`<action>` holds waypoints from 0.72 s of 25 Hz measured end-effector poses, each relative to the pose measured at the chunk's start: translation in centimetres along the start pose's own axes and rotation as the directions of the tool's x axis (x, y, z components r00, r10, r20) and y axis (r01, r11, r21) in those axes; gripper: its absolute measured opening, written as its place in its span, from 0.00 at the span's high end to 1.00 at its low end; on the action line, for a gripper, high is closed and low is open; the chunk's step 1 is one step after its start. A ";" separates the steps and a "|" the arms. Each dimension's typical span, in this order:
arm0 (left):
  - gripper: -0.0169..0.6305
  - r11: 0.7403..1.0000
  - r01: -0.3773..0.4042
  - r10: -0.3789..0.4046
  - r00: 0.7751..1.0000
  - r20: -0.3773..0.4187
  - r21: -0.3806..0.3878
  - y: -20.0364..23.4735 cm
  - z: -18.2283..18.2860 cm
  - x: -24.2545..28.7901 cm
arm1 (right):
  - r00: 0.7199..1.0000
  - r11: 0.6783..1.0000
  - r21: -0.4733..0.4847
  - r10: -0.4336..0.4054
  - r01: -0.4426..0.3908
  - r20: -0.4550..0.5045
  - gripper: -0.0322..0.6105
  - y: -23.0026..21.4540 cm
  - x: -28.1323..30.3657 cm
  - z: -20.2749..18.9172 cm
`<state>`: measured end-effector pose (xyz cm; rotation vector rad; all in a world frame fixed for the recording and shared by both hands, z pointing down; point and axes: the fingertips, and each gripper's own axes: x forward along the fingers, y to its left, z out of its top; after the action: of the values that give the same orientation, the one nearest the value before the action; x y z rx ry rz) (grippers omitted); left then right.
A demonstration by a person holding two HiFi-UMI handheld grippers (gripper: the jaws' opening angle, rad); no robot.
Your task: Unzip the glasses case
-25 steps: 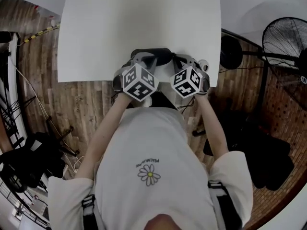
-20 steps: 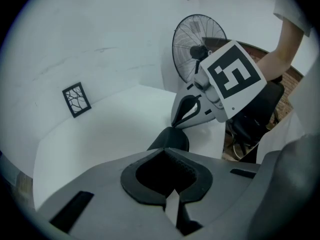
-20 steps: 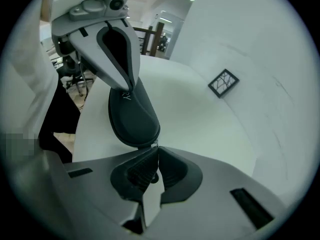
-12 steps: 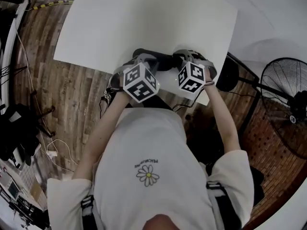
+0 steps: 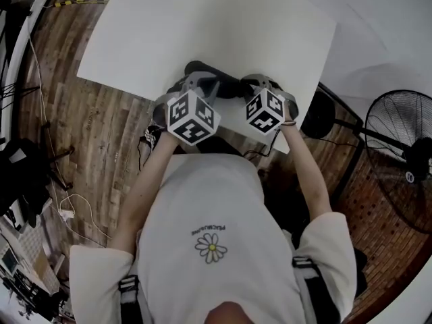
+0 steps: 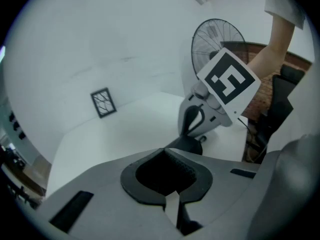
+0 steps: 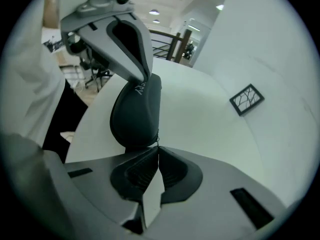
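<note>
A black glasses case (image 5: 228, 88) lies near the front edge of the white table (image 5: 202, 25). My left gripper (image 5: 202, 86) is shut on one end of it; in the right gripper view its fingers (image 7: 131, 49) clamp the case (image 7: 136, 114) at the far end. My right gripper (image 7: 157, 151) is shut at the case's near end, with the small zipper pull (image 7: 158, 144) pinched at its tips. In the left gripper view the left gripper (image 6: 164, 151) has its pads closed on the dark case (image 6: 187, 144), and the right gripper (image 6: 197, 129) stands just beyond.
The table's near edge (image 5: 135, 93) runs just under both grippers. A standing fan (image 5: 398, 154) and dark gear sit on the wooden floor at the right, cables at the left. A small framed picture (image 7: 247, 99) hangs on the white wall.
My right gripper has rolled about its own axis and shifted a little along the case. The left gripper keeps its hold. The head view has swung, so the table sits differently in frame.
</note>
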<state>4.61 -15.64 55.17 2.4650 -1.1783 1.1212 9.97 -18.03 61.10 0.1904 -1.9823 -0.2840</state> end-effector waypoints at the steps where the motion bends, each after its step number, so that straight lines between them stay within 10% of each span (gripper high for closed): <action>1: 0.95 0.998 -0.054 0.055 0.998 0.037 -0.013 0.5 0.2 -0.6 | 1.000 0.999 0.046 0.006 -0.006 0.017 0.94 0.2 0.0 0.4; 8: 0.95 0.967 -0.204 0.220 0.970 0.100 -0.154 2.4 -2.5 -4.8 | 0.976 0.978 0.122 -0.184 0.170 0.117 0.92 -0.2 -3.5 1.2; 11: 0.95 0.939 -0.230 0.262 0.960 0.100 -0.255 4.0 -3.7 -6.3 | 0.964 0.962 0.218 -0.203 0.163 0.174 0.74 1.1 -6.1 1.4; 18: 0.95 0.925 -0.273 0.320 0.935 0.153 -0.265 5.1 -2.3 -7.1 | 0.952 0.956 0.231 -0.228 0.180 0.204 0.63 4.0 -5.7 1.8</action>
<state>-3.20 -13.80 51.09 2.2999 -1.6849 0.7554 10.62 -12.49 56.58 0.5230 -2.2250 -0.2373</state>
